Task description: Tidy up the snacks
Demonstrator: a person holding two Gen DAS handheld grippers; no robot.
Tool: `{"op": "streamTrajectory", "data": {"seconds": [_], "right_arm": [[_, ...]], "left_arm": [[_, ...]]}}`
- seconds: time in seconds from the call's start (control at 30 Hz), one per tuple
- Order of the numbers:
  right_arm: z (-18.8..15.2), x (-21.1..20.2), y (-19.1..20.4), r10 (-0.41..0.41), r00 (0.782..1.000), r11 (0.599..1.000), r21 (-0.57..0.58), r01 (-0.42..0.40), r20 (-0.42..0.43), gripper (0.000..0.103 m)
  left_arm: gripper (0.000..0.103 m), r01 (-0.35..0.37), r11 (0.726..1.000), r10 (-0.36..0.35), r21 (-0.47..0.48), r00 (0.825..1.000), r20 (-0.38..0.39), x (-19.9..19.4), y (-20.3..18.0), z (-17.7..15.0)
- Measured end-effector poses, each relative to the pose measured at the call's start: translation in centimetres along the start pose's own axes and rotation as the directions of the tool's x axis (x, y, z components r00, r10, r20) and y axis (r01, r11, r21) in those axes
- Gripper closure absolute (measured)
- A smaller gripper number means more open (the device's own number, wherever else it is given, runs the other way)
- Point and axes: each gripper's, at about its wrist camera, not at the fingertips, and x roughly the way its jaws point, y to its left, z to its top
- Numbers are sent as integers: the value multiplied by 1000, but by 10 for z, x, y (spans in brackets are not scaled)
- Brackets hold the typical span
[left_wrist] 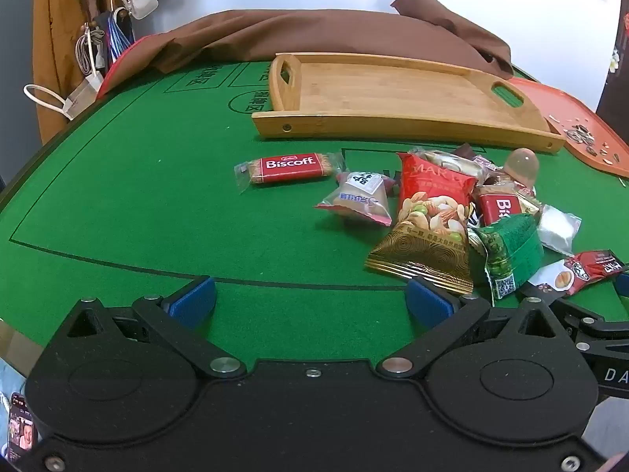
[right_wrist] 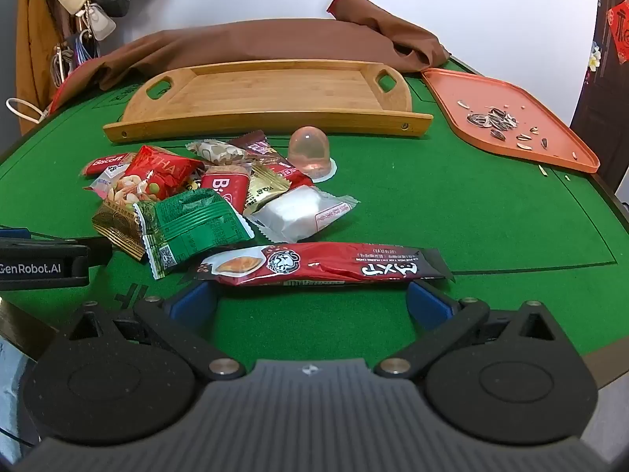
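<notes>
Green felt covers the surface, with a brown cloth bunched along its far edge. Just in front of that lies a wooden tray, an orange tray of seed husks near the far right corner. Mid-surface sits the snack pile; one Biscoff pack lies apart. Left tongs gape, released. Right tongs gape too, just behind a long red bar.

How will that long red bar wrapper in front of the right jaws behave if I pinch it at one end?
The long red bar wrapper is thin and crinkled, so it will probably sag or bend if held by one end. Its glossy film looks slippery. It lies flat on the green felt, so it is unlikely to roll.
</notes>
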Motion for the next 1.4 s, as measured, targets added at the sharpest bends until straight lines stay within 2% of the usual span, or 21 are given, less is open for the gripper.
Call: {"op": "streamTrajectory", "data": {"seconds": [1.4], "right_arm": [[-2, -2, 1, -12, 1000, 1000, 5, 12, 10, 0]], "left_arm": [[0, 0, 1000, 0, 2, 1000, 0, 0, 0, 0]]}}
